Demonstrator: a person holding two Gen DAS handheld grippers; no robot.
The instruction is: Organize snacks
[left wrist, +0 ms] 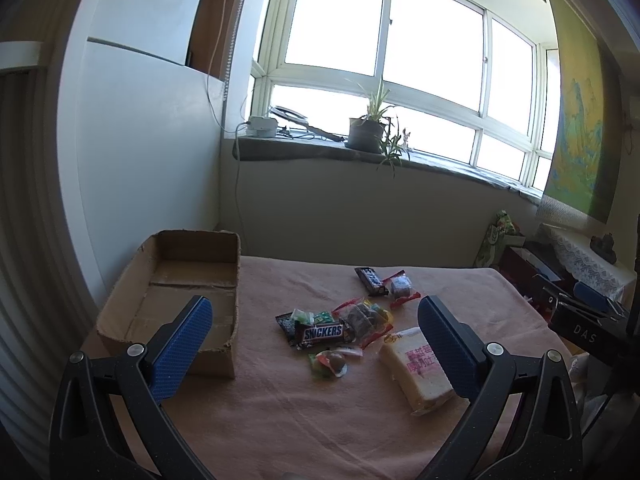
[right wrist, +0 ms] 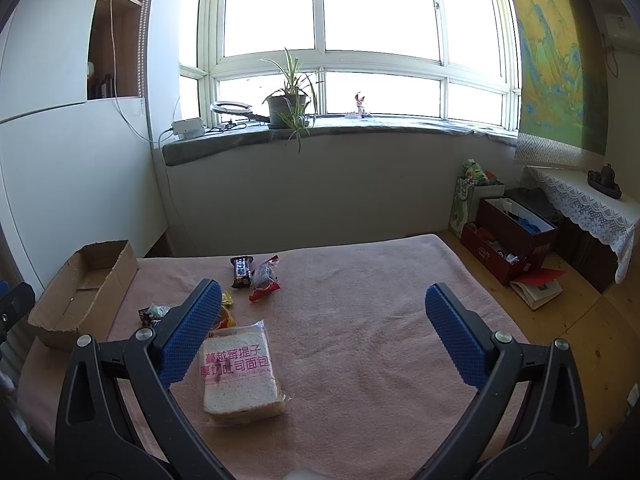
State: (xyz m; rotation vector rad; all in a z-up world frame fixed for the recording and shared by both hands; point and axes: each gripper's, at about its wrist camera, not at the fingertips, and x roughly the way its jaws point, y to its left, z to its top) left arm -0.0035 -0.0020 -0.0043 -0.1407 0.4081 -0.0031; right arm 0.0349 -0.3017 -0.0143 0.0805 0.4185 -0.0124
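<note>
Left wrist view, step: nothing is being carried yet; the cardboard box [left wrist: 176, 300] is sitting empty, so I am judging this as the start of the sorting.
Left wrist view, fingers: the left gripper [left wrist: 316, 340] is hanging above the pink cloth [left wrist: 280, 412] with its jaws spread wide, holding nothing.
Left wrist view, snacks: the Snickers bar [left wrist: 324, 333] is lying in a loose pile just right of the box; the bread pack [left wrist: 418, 368] is lying further right of the box, beside the pile.
Left wrist view, next move: probably dropping onto one wrapper and closing; the pile is overlapping, so a single item needs picking off the top.
Right wrist view, fingers: the right gripper [right wrist: 322, 336] is also spread wide and empty.
Right wrist view, snacks: the bread pack [right wrist: 240, 372] is lying well right of the box [right wrist: 80, 288], just beside the left finger.
Right wrist view, edges: the cloth's right edge is dropping to wood floor [right wrist: 576, 320].
Right wrist view, room: bare cloth is lying open right of the bread; the box wall needs clearing.
</note>
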